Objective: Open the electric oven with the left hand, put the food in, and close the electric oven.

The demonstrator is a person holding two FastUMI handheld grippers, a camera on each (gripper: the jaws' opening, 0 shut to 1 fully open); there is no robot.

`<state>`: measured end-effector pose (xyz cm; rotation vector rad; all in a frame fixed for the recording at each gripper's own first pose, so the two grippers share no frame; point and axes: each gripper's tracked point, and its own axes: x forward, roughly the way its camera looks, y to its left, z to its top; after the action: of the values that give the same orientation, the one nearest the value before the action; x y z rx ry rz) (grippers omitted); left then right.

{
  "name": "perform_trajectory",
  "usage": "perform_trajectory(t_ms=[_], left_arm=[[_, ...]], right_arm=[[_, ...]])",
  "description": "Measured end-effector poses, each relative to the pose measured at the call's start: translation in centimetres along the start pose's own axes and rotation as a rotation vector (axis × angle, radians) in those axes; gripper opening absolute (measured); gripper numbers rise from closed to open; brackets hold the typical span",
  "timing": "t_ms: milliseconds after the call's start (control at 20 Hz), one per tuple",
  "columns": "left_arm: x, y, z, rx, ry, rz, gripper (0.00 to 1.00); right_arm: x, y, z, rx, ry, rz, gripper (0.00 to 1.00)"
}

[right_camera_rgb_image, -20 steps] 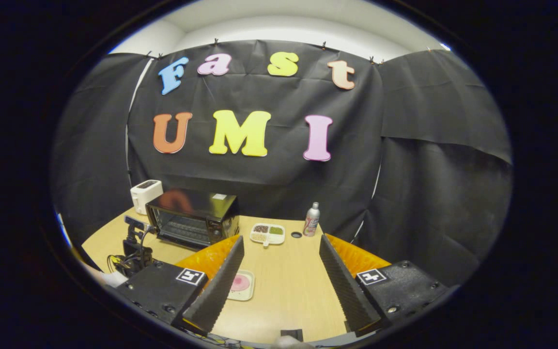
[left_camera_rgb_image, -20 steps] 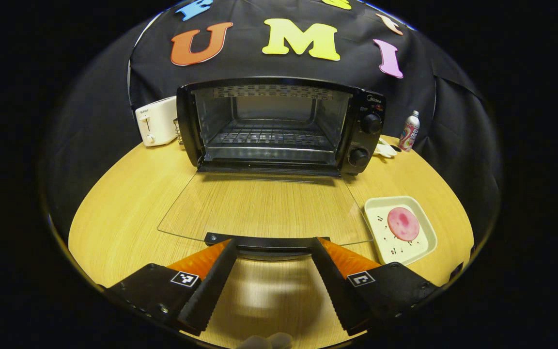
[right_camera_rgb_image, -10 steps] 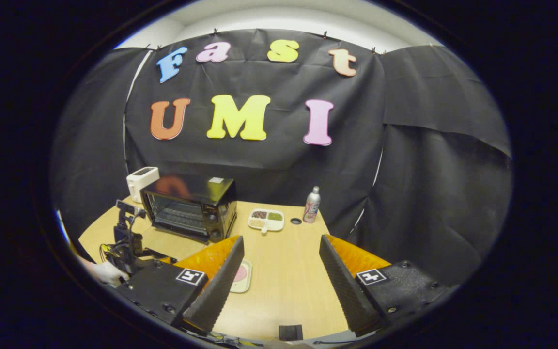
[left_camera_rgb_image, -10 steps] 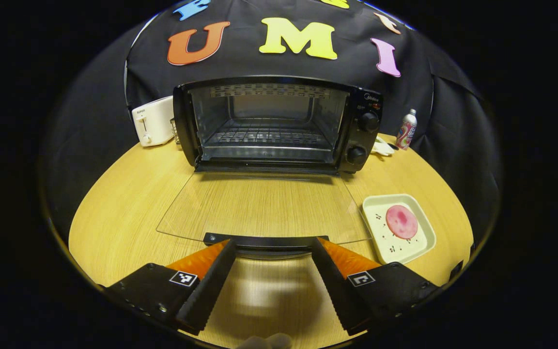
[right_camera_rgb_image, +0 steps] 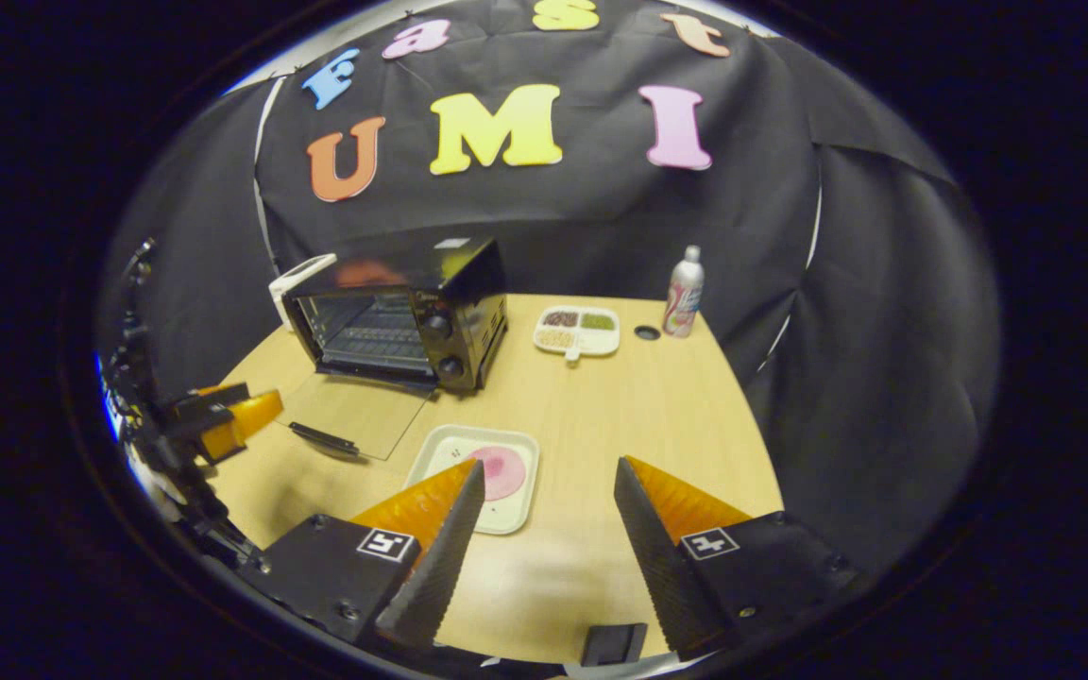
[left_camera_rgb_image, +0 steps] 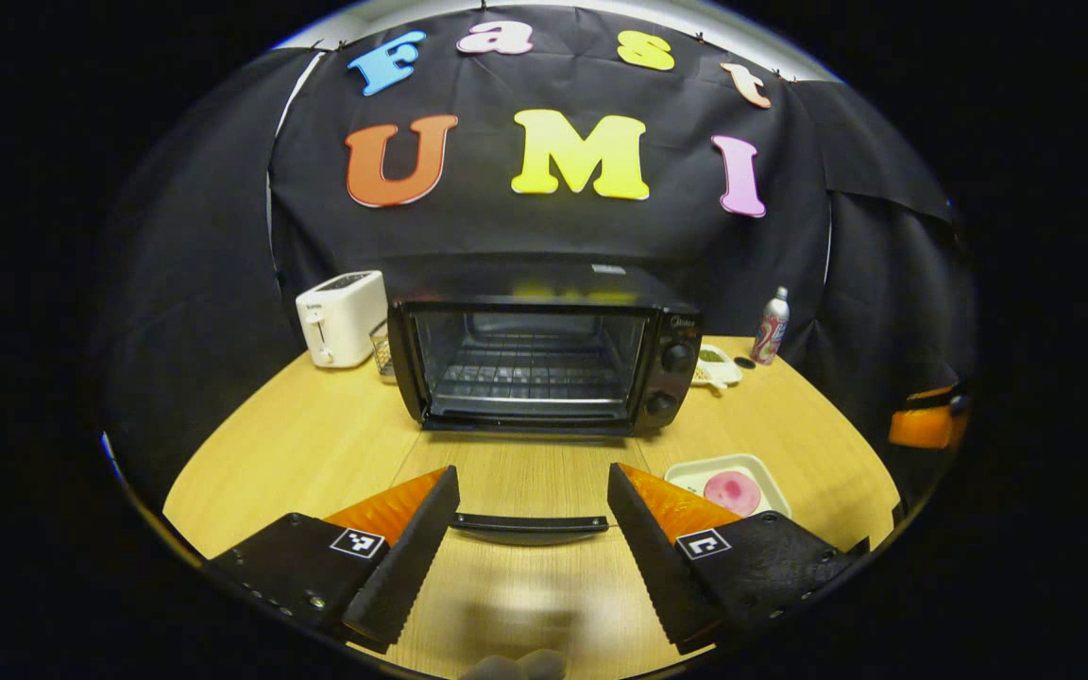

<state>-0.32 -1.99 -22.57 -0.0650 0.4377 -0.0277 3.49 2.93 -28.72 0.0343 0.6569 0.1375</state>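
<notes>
Standing open on the wooden table (right_camera_rgb_image: 657,416), the electric oven (left_camera_rgb_image: 535,364) has its glass door (right_camera_rgb_image: 355,416) folded flat, so opening is done while loading and closing remain. Left gripper (left_camera_rgb_image: 533,529), fingers spread and empty, hangs over the door handle (left_camera_rgb_image: 530,522); right gripper (right_camera_rgb_image: 544,538), likewise spread and empty, hovers near the tray (right_camera_rgb_image: 454,453) holding the pink food (right_camera_rgb_image: 499,470). Left to right along the black cloth wall: white toaster (left_camera_rgb_image: 341,316), oven, sectioned dish (right_camera_rgb_image: 576,330), spray can (right_camera_rgb_image: 684,293).
</notes>
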Motion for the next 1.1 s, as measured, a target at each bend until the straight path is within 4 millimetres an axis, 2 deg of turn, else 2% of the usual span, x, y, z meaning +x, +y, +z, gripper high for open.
perform_trajectory(t_ms=[100, 150, 250, 300, 450, 600, 700, 800, 850, 900, 950, 1000, 1100], left_arm=[[-1.5, -0.3, 2.4, 0.005, -0.041, 0.017, 0.96], [-2.2, -0.7, 3.7, 0.004, -0.061, 0.023, 0.96], [-3.5, -1.5, 6.2, -0.003, -0.115, 0.023, 0.96], [-4.0, -1.7, 7.1, -0.004, -0.134, 0.031, 0.96], [-5.5, -1.5, 8.6, -0.003, -0.155, 0.093, 0.96], [-6.7, -1.7, 8.8, -0.029, -0.156, 0.143, 0.96], [-7.5, -1.6, 9.0, -0.038, -0.155, 0.174, 0.96], [-8.1, -1.5, 9.0, -0.045, -0.151, 0.198, 0.96], [-8.4, -1.4, 9.1, -0.047, -0.151, 0.206, 0.96], [-8.5, -1.3, 9.1, -0.048, -0.151, 0.214, 0.96], [-8.6, -1.3, 9.1, -0.050, -0.154, 0.221, 0.96], [-8.7, -1.2, 9.2, -0.053, -0.157, 0.223, 0.96], [-8.6, -1.0, 9.2, -0.061, -0.161, 0.224, 0.96]], right_arm=[[3.3, 0.4, -1.7, 0.026, 0.076, 0.052, 0.80], [5.0, 0.4, -2.4, 0.038, 0.114, 0.070, 0.72], [8.0, 0.6, -4.0, 0.089, 0.190, 0.114, 0.67], [9.2, 0.9, -4.7, 0.115, 0.232, 0.134, 0.59], [11.9, 1.5, -5.7, 0.142, 0.309, 0.187, 0.56], [14.3, 1.4, -6.4, 0.138, 0.376, 0.192, 0.46], [15.2, 1.2, -6.7, 0.141, 0.423, 0.193, 0.36], [16.0, 1.1, -6.3, 0.148, 0.452, 0.193, 0.30], [15.6, 0.9, -6.6, 0.139, 0.482, 0.181, 0.29], [15.7, 0.7, -6.4, 0.135, 0.502, 0.169, 0.20], [16.0, 0.6, -6.6, 0.135, 0.525, 0.155, 0.18], [16.1, 0.5, -6.5, 0.143, 0.560, 0.142, 0.11], [16.2, 0.6, -6.4, 0.152, 0.615, 0.129, 0.14]])
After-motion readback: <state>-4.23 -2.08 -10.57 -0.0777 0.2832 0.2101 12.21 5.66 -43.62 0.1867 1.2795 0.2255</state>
